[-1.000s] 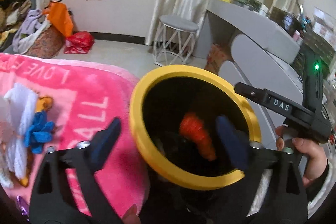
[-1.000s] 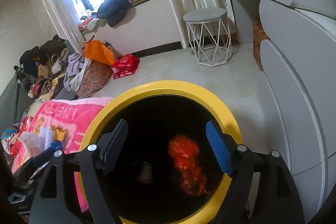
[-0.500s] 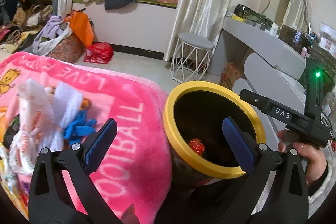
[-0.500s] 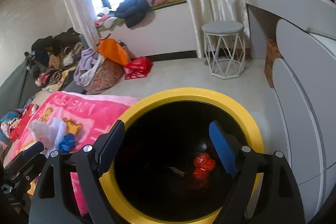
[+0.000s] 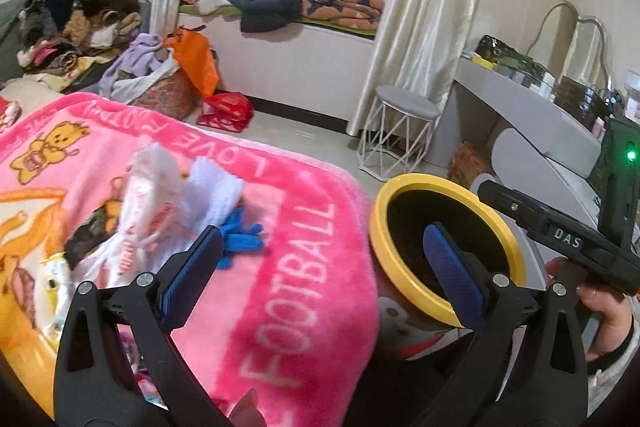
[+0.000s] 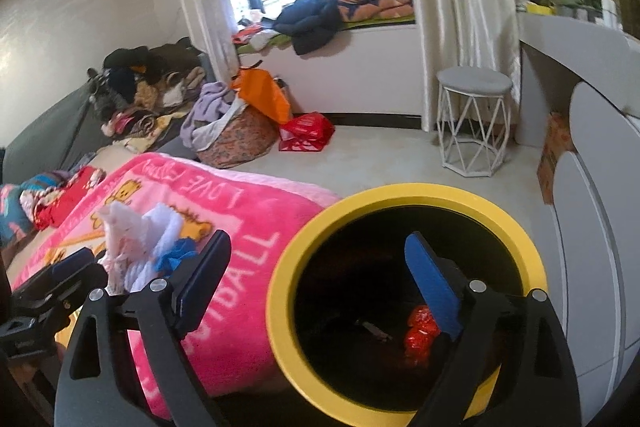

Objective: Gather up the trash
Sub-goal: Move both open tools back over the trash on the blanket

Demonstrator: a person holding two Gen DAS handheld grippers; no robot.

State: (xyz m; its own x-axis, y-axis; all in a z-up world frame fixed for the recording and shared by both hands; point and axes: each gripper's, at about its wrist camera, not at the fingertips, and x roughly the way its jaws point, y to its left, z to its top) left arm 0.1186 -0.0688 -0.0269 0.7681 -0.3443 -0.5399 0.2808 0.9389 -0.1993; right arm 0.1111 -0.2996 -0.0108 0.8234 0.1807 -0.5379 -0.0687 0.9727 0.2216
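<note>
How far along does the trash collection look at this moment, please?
Done: a red wrapper lies in the yellow-rimmed bin. In hand: nothing; the right gripper is opening empty, the left gripper is open. Left: white crumpled trash and a blue scrap on the pink blanket.

Red wrapper [image 6: 418, 333] in yellow-rimmed bin [image 6: 400, 195], upright

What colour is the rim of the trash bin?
Yellow. The bin's rim is bright yellow around a dark inside, clearest in the right wrist view.
</note>
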